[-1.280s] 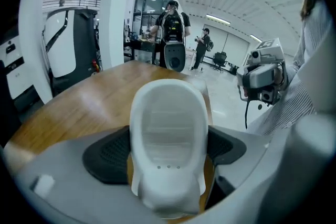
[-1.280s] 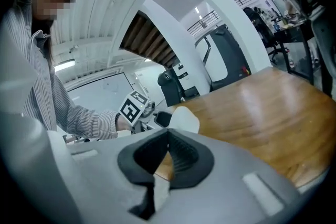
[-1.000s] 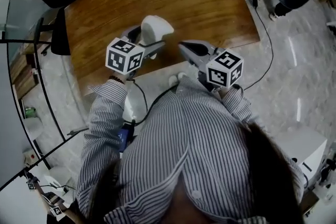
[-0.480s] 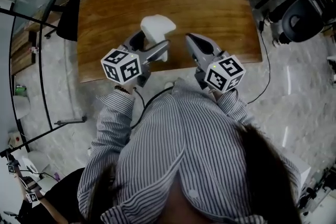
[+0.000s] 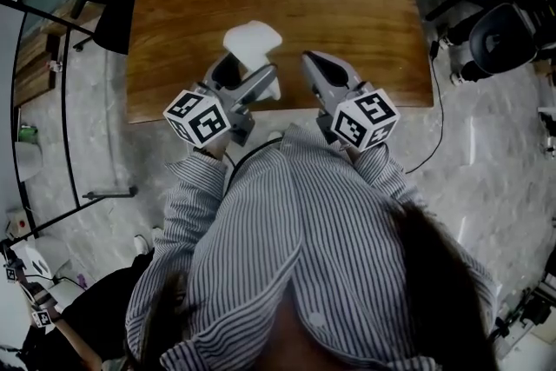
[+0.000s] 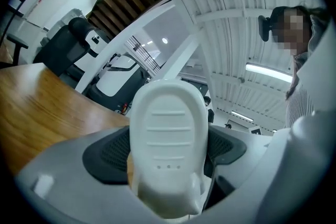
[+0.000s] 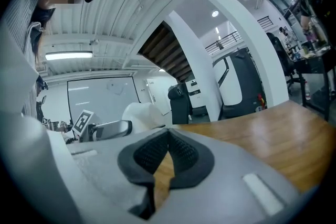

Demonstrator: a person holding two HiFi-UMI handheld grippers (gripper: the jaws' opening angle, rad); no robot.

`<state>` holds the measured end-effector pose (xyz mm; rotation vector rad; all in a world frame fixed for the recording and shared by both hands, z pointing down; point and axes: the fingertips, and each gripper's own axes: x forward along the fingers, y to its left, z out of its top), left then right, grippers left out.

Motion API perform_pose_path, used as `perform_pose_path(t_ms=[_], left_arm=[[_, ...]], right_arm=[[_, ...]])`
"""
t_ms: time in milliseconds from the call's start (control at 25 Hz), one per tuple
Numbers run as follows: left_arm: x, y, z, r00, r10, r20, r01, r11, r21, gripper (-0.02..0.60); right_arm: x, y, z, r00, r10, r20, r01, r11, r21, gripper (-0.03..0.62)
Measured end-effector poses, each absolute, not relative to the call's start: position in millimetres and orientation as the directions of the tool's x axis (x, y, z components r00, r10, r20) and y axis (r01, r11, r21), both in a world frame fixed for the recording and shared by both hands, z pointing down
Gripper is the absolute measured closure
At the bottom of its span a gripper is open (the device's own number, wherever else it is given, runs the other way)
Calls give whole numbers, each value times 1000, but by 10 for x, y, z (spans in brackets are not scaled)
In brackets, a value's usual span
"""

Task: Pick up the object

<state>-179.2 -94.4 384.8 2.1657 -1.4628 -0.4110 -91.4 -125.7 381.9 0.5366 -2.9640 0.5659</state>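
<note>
White rounded plastic object with a ribbed face (image 6: 168, 134), clamped between the dark pads of the left hand-held gripper (image 5: 244, 76) and jutting forward past the jaw tips. Held over the near part of the brown wooden bench (image 5: 347, 4); contact with the bench not readable. Right hand-held gripper (image 7: 167, 139) just right of the left one, apart from the object, jaws drawn together at the tips, nothing between them but a sliver of bench showing through. Striped shirt sleeve (image 5: 187, 187) behind the left hand-held gripper.
</note>
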Motion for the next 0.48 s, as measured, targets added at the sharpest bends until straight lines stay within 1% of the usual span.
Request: perform_pose_path(t_ms=[200, 480], left_arm=[[-1742, -949, 3929, 398, -916, 54, -776, -304, 552, 133], [-1681, -961, 3946, 416, -908, 52, -761, -317, 566, 132]], right_arm=[[-930, -1239, 3861, -935, -314, 167, -353, 873, -335, 592], [-937, -1158, 3915, -937, -289, 197, -341, 878, -334, 592]])
